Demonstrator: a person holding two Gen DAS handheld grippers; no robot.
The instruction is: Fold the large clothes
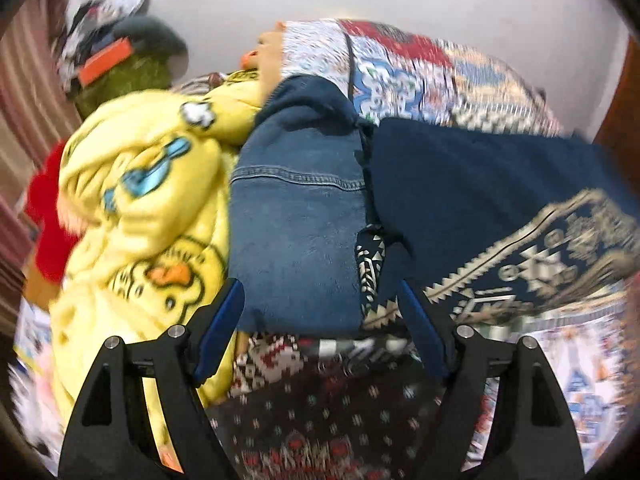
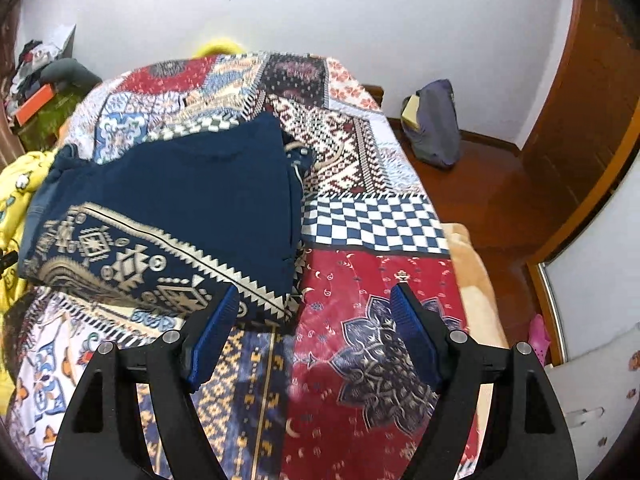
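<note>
Near the bed's left side, the left wrist view shows the left gripper (image 1: 320,304) with jaws spread wide and empty, just before folded jeans (image 1: 298,216) beside the navy patterned garment (image 1: 500,200). Right wrist view: the right gripper (image 2: 316,308) gapes empty over the patchwork bedspread (image 2: 380,300), at the folded garment's near right corner.

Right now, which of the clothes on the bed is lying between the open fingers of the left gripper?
The blue denim garment. Its lower edge lies between the left gripper fingers; the navy patterned garment lies to its right, the yellow duck fabric to its left.
</note>
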